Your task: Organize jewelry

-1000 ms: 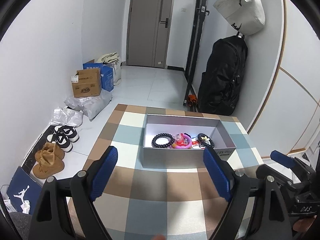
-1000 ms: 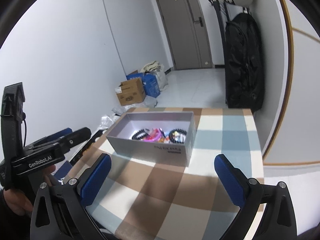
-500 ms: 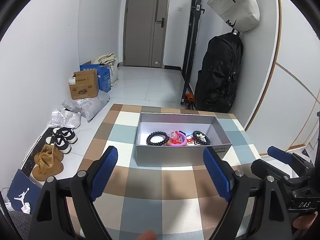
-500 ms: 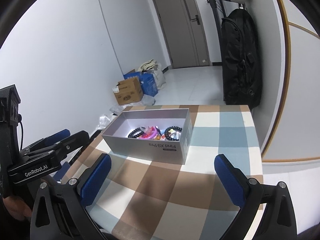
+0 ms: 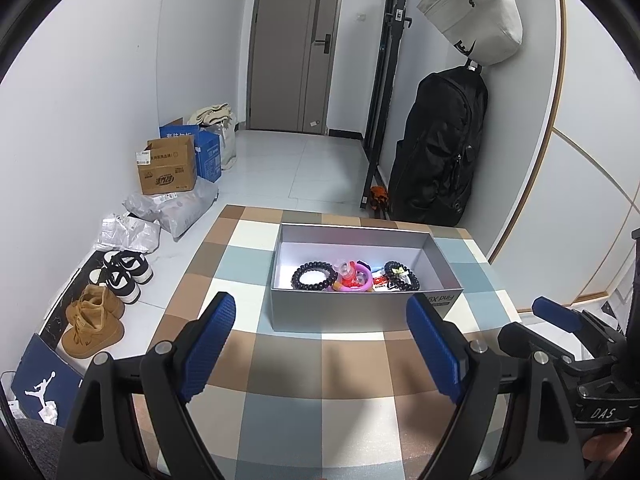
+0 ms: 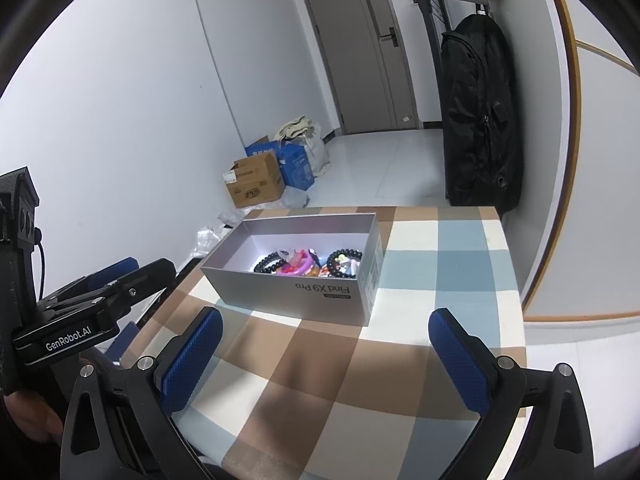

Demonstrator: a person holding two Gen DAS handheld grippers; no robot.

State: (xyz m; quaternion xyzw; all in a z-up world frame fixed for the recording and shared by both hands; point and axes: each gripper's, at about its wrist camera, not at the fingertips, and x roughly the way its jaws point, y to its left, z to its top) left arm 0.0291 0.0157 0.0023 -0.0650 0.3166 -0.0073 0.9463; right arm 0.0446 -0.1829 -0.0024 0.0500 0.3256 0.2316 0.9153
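A grey open box [image 5: 320, 312] stands on the checked tablecloth [image 5: 320, 400]; it also shows in the right wrist view [image 6: 296, 292]. Inside lie a black bead bracelet [image 5: 314, 276], a pink ring-shaped band [image 5: 358, 284], a second dark bracelet [image 5: 402, 276] and small red and white bits. My left gripper [image 5: 320, 344] is open and empty, held in front of the box. My right gripper [image 6: 326, 354] is open and empty, also in front of the box. Each gripper shows at the edge of the other's view.
The table's left edge drops to a floor with shoes [image 5: 96, 320], plastic bags [image 5: 168, 212] and cardboard boxes [image 5: 168, 168]. A black backpack [image 5: 440, 148] hangs by the wall behind the table. A door [image 5: 296, 48] is at the far end.
Both grippers have drawn back and risen a little, so the box sits slightly farther and lower in both views. Both stay open. The jewelry has not moved.
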